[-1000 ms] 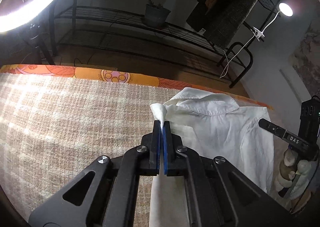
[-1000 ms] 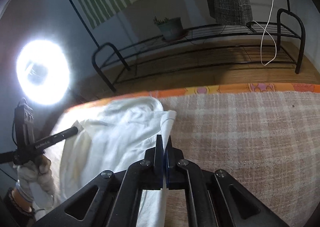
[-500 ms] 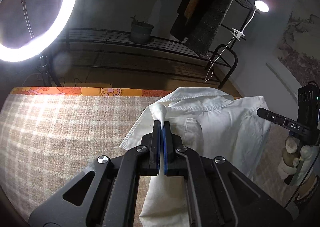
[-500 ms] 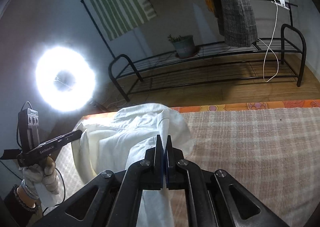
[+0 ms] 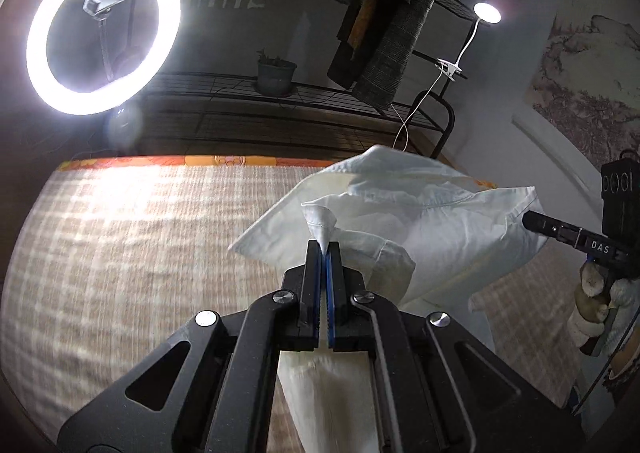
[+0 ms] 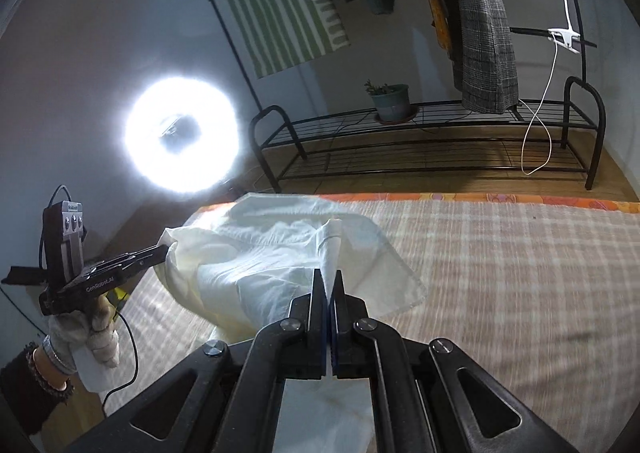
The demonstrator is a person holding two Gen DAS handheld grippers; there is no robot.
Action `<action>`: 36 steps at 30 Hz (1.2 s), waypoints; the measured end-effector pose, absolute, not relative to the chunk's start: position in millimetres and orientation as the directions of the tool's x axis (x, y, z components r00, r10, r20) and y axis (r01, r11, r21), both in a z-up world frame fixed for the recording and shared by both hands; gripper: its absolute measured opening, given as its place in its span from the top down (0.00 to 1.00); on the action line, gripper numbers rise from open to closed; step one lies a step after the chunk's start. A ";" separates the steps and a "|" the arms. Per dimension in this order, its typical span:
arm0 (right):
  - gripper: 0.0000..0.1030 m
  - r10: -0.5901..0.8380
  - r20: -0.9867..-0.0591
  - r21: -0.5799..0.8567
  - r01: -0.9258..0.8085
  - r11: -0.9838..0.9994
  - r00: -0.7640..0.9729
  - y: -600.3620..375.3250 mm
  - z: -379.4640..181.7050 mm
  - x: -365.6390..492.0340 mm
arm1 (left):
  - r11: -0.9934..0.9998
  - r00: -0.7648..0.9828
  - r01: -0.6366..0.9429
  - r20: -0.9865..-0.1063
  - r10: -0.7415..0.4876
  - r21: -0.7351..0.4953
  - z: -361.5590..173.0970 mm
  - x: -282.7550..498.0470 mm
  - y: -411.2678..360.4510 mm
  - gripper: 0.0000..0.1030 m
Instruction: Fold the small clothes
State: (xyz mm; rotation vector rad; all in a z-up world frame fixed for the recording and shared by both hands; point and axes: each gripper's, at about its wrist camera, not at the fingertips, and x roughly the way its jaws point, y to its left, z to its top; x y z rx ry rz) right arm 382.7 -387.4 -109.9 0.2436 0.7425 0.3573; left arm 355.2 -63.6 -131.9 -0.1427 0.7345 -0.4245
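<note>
A ring light (image 5: 102,31) glows at the far left, above a bed spread with a checked blanket (image 5: 120,237). To its right, the left gripper (image 5: 323,249) has its jaws pressed together on a pinch of a white shirt (image 5: 432,229), a small peak of cloth poking up between them. The shirt hangs lifted above the blanket, its collar end furthest from the camera, one corner drooping toward the blanket's middle. At the far right, the right gripper (image 6: 329,281) is also clamped on the shirt's edge, held by a gloved hand (image 5: 600,293).

This looks like the lifting step before a fold: both tools hold the shirt up and stretched between them. How much of the shirt rests on the bed is hard to tell, since the tools hide its lower part. Next, it probably needs carrying over the blanket and laying down flat, both grips kept tight and level so it lands smooth.
</note>
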 end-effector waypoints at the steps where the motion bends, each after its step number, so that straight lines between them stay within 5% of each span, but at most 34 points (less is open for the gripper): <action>1: 1.00 0.398 -0.614 0.333 -0.234 0.914 0.681 -384.9 -109.5 373.6 | 0.905 0.662 0.324 -0.617 -0.425 -0.277 -133.3 346.6 -61.7 1.00; 23: 1.00 0.357 -0.659 0.270 -0.235 0.934 0.662 -361.8 -151.2 226.0 | 0.919 0.640 0.377 -0.683 -0.351 -0.120 -193.4 188.3 -64.4 1.00; 28: 0.88 0.326 -0.674 0.231 -0.230 0.945 0.663 -366.3 -160.2 203.4 | 0.912 0.615 0.397 -0.708 -0.347 -0.101 -206.6 164.1 -56.1 1.00; 33: 0.72 0.364 -0.669 0.319 -0.192 0.928 0.649 -390.4 -170.1 181.7 | 0.911 0.578 0.345 -0.713 -0.396 -0.225 -215.3 150.9 -24.2 0.97; 36: 0.61 0.403 -0.653 0.415 -0.142 0.899 0.641 -406.8 -179.0 175.6 | 0.890 0.547 0.252 -0.702 -0.455 -0.381 -221.8 163.1 0.1 0.77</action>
